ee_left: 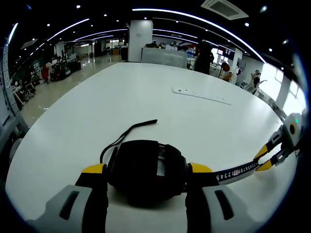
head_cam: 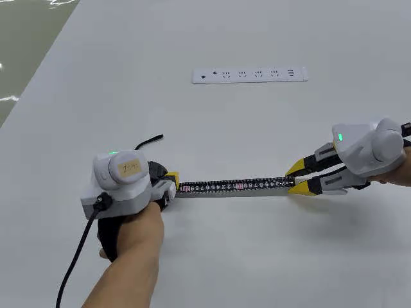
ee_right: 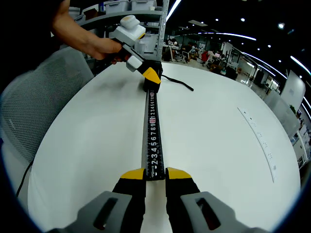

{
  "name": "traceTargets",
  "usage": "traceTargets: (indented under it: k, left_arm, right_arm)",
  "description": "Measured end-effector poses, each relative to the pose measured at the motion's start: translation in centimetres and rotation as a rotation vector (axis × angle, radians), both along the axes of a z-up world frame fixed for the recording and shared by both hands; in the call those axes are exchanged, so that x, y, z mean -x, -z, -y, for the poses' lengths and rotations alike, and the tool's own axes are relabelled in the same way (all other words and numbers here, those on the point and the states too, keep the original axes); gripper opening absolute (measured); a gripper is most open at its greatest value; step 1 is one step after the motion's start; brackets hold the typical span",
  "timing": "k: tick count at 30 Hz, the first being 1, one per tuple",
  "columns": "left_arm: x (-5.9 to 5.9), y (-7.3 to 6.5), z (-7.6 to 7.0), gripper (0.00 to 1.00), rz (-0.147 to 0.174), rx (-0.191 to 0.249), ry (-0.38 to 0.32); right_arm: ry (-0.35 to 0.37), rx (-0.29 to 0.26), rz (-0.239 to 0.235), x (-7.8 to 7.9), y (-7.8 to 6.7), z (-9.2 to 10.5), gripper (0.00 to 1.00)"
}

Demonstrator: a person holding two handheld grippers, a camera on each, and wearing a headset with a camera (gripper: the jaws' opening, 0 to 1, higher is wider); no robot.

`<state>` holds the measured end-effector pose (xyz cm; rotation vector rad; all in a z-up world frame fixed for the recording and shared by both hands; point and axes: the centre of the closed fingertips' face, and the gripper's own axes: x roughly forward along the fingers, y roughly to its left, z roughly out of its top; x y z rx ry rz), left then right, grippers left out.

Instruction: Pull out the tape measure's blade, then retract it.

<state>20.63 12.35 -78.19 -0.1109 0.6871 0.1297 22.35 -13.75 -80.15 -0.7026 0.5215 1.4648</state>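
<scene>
**Surface** (head_cam: 192,128): white, broad, carries all the items listed.

**Tape measure case** (ee_left: 141,160): black, sits on the near left part of the surface. It is clamped between the yellow-tipped jaws of the left tool (ee_left: 146,168), one jaw on each side of the case.

**Wrist strap** (head_cam: 149,140): thin, black. It runs from the case and lies curved on the surface just beyond it.

**Blade** (head_cam: 234,186): drawn out of the case in a straight line to the right, low over the surface. Its face is dark with white numerals and a few red marks. In the right gripper view the numbers climb away from the free end toward the case.

**Right tool** (ee_right: 155,173): jaws set narrow, closed on the blade's free end, which sits between the two yellow tips.

**Hand** (head_cam: 138,231): grips the left tool's handle from below. A black cable (head_cam: 77,256) hangs from that tool's housing.

**Power strip** (head_cam: 250,75): white, flat, on the far side of the surface, well apart from the tape measure.
</scene>
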Motion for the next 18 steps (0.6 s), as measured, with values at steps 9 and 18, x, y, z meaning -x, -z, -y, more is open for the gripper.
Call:
traceTargets:
  k: [9, 18]
  left_arm:
    - [0.0, 0.0, 0.0, 0.61, -0.003, 0.0, -0.004]
    - [0.1, -0.1, 0.1, 0.61, -0.004, -0.002, -0.008]
  right_arm:
    - [-0.015, 0.0, 0.007, -0.2, -0.2, -0.7, 0.15]
    - [-0.024, -0.001, 0.007, -0.2, -0.3, -1.0, 0.14]
